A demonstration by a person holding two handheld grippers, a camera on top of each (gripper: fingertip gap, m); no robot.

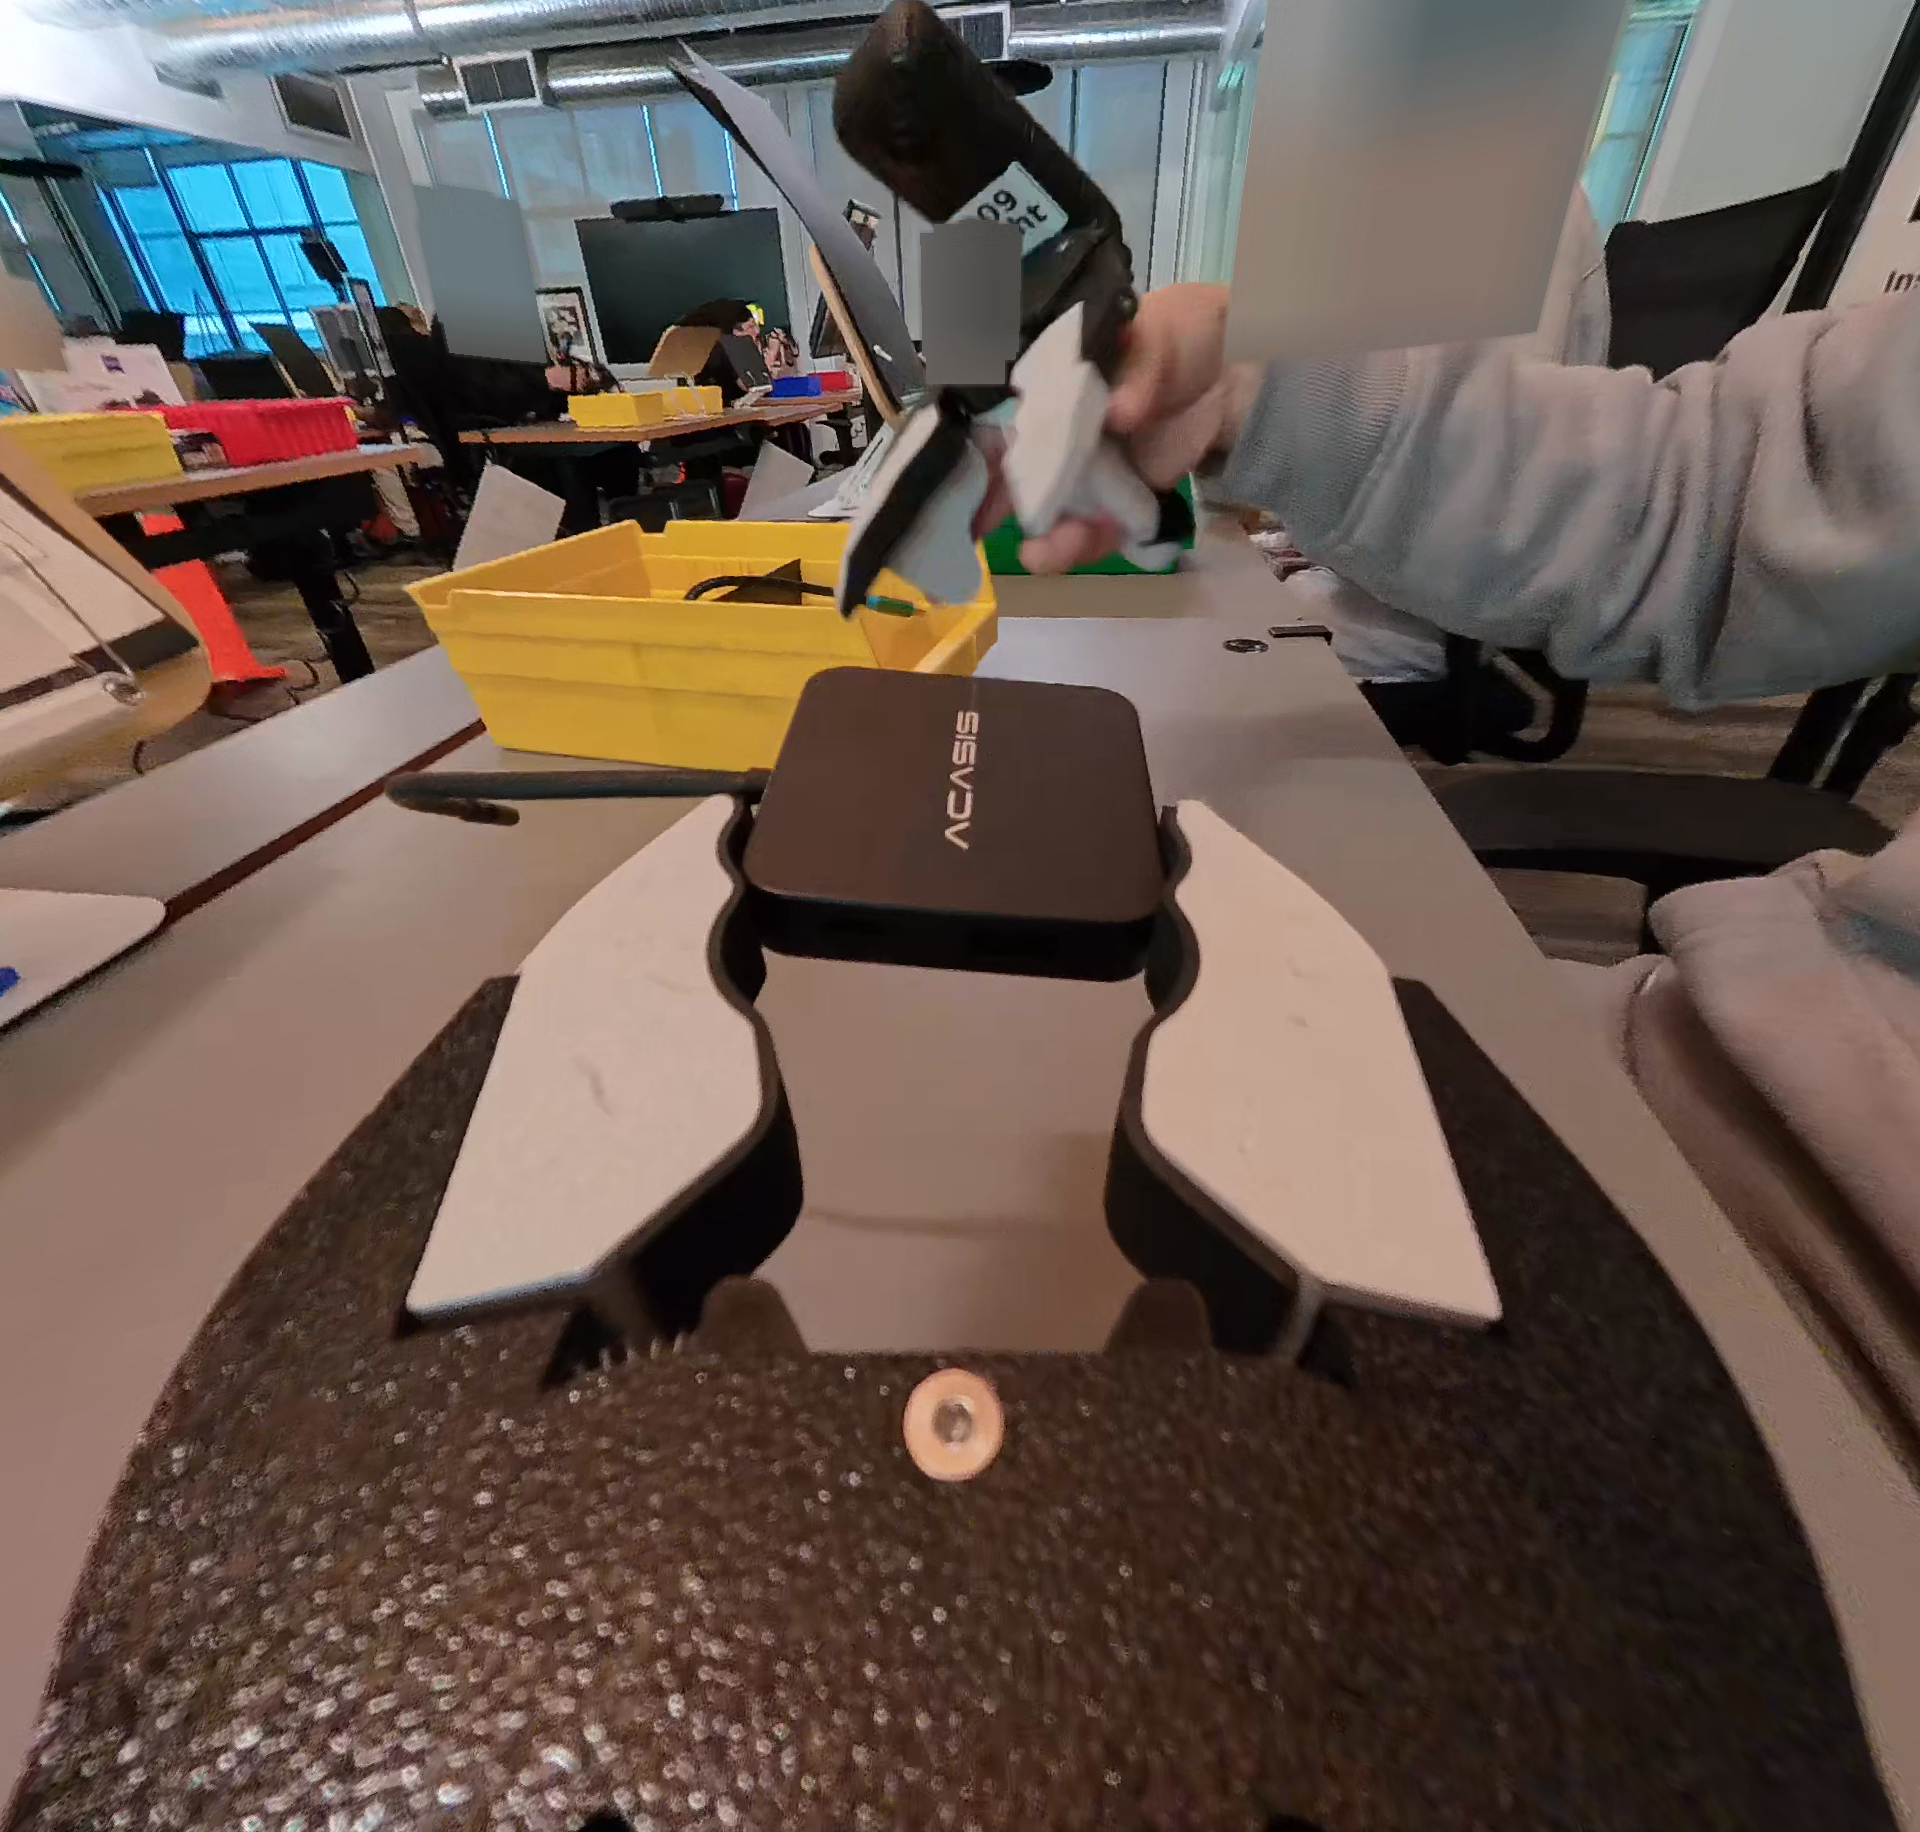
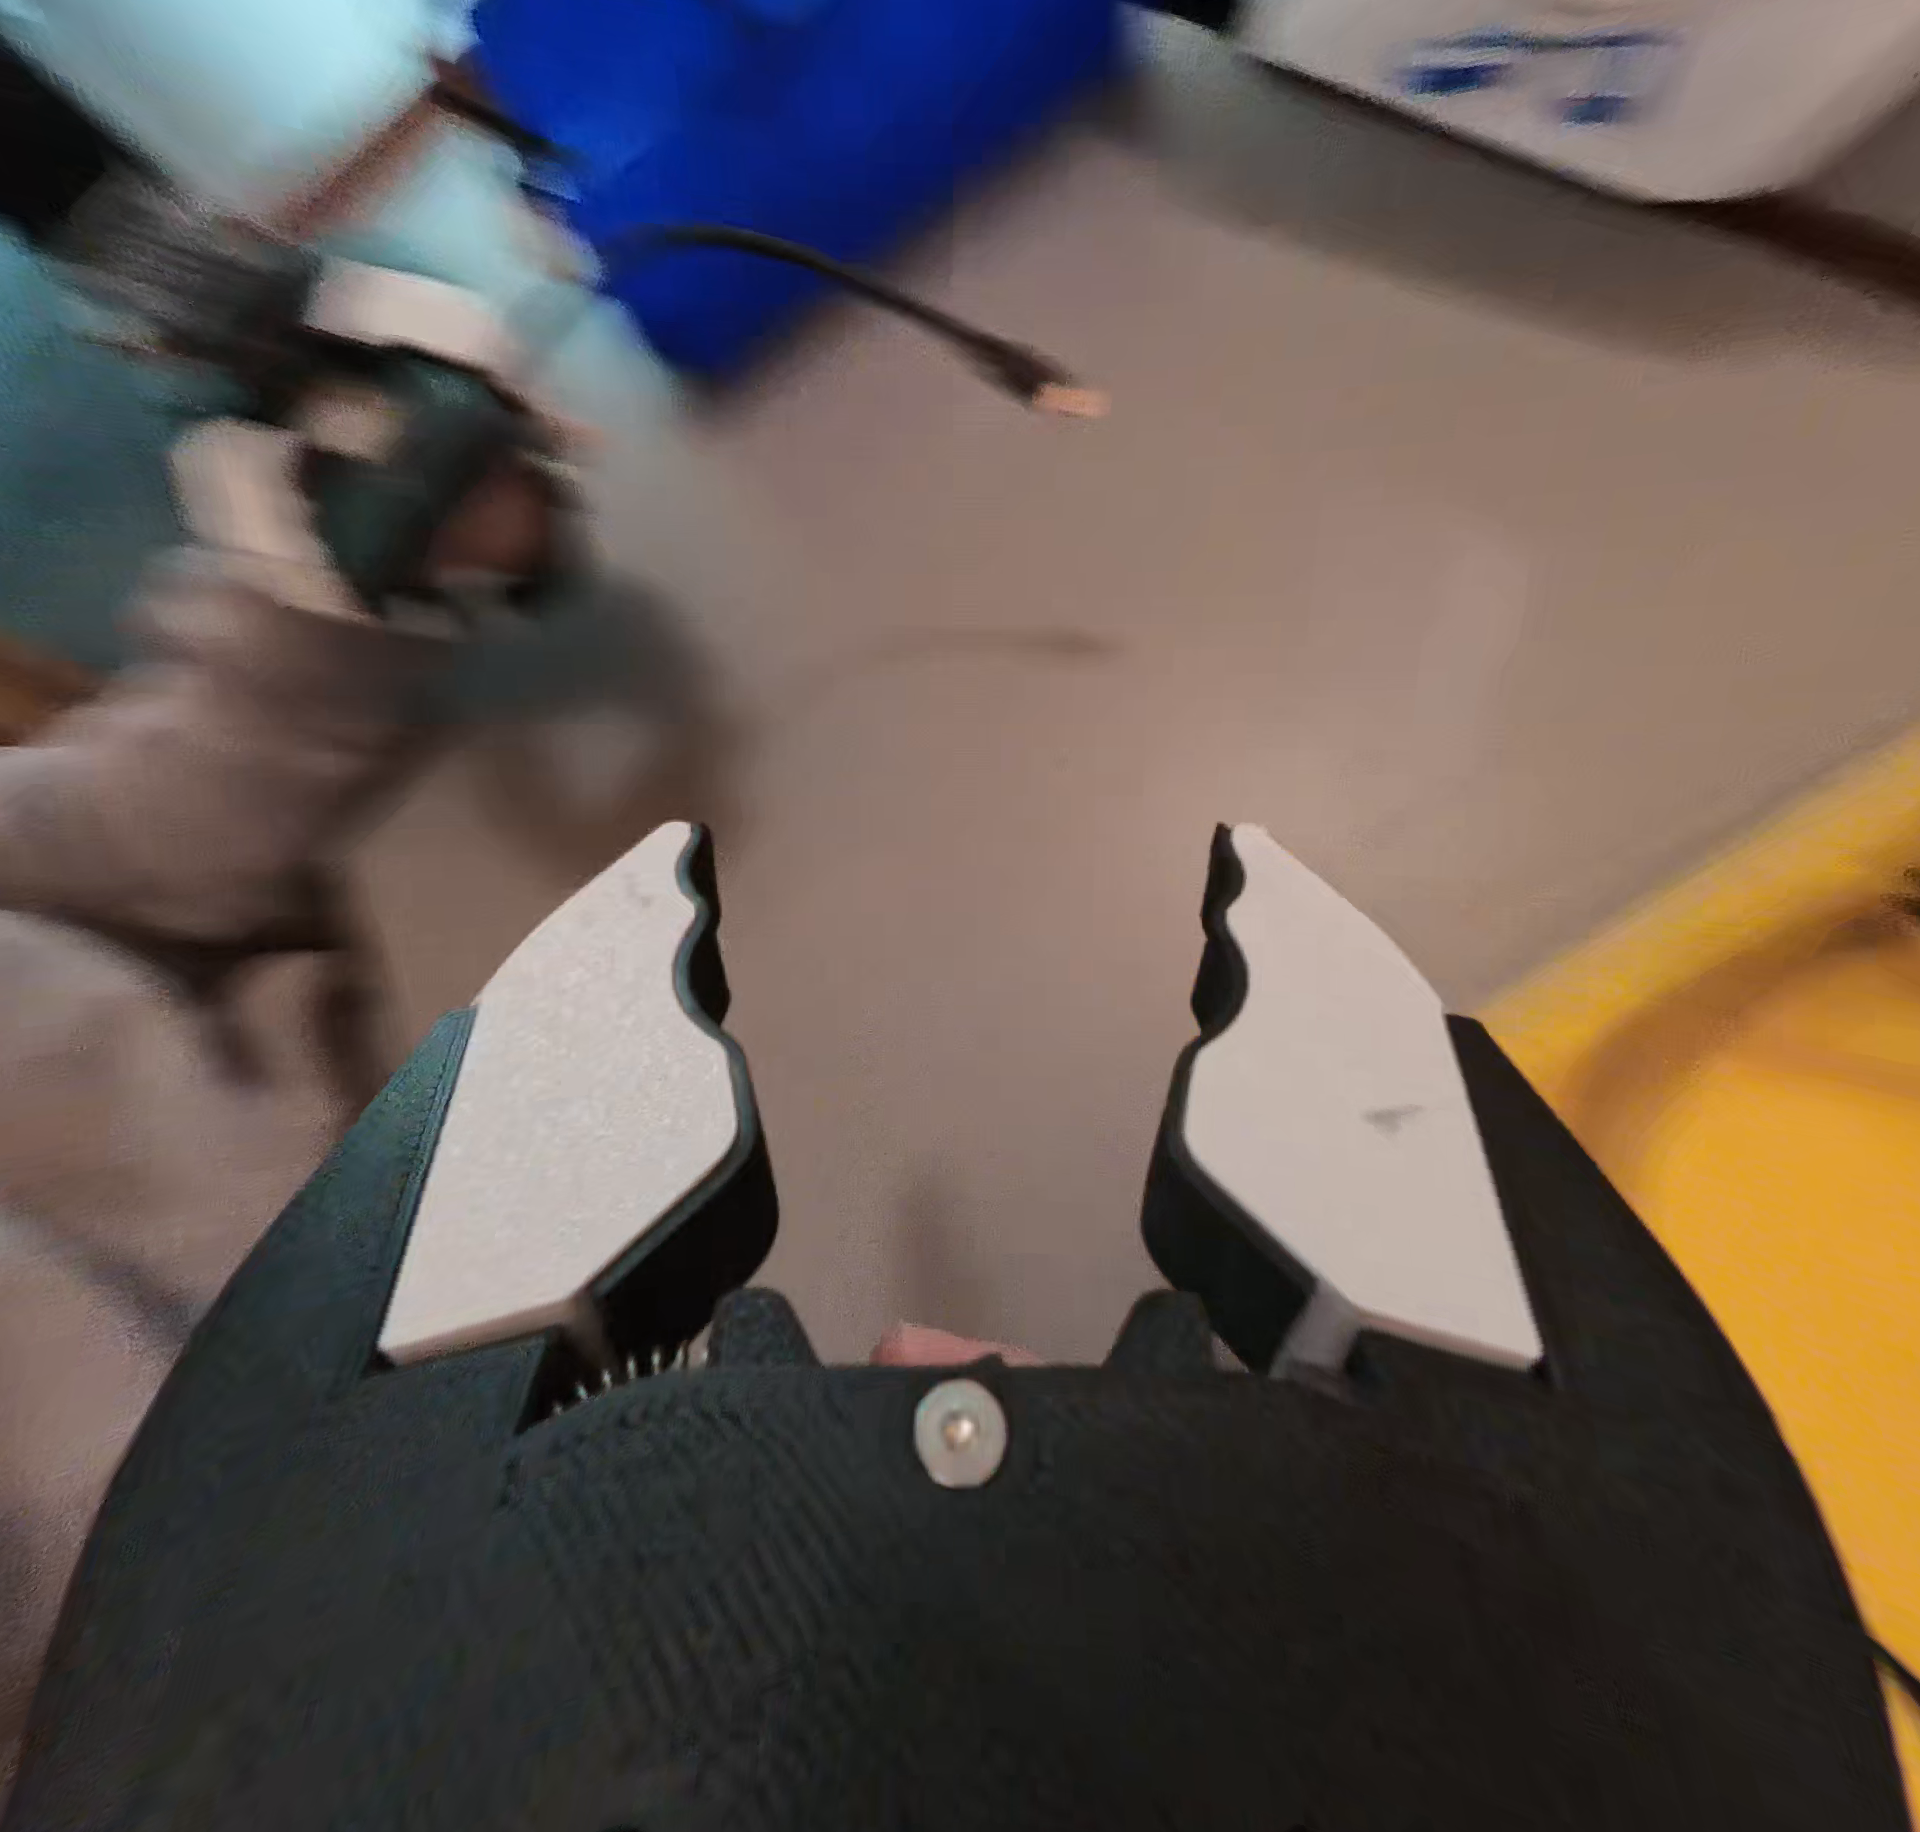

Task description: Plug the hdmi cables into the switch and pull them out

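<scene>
My left gripper (image 1: 956,824) is shut on the black square switch (image 1: 961,795), with its tips on the switch's two sides, on the grey table (image 1: 260,1003). The ports on the switch's near face show no plug. A black cable (image 1: 540,787) runs from the switch's left side along the table. My right gripper (image 2: 961,837) is open and empty; in the left wrist view it (image 1: 925,525) hangs above the yellow bin (image 1: 623,660). The right wrist view is blurred and shows a black cable with a metal plug (image 2: 1039,385) on the table.
The yellow bin behind the switch holds a black cable (image 1: 748,587); it also shows at the right of the right wrist view (image 2: 1714,1107). A blue object (image 2: 779,120) and a white board (image 2: 1558,47) lie at the table's far side. A person's grey sleeve (image 1: 1558,494) reaches in from the right.
</scene>
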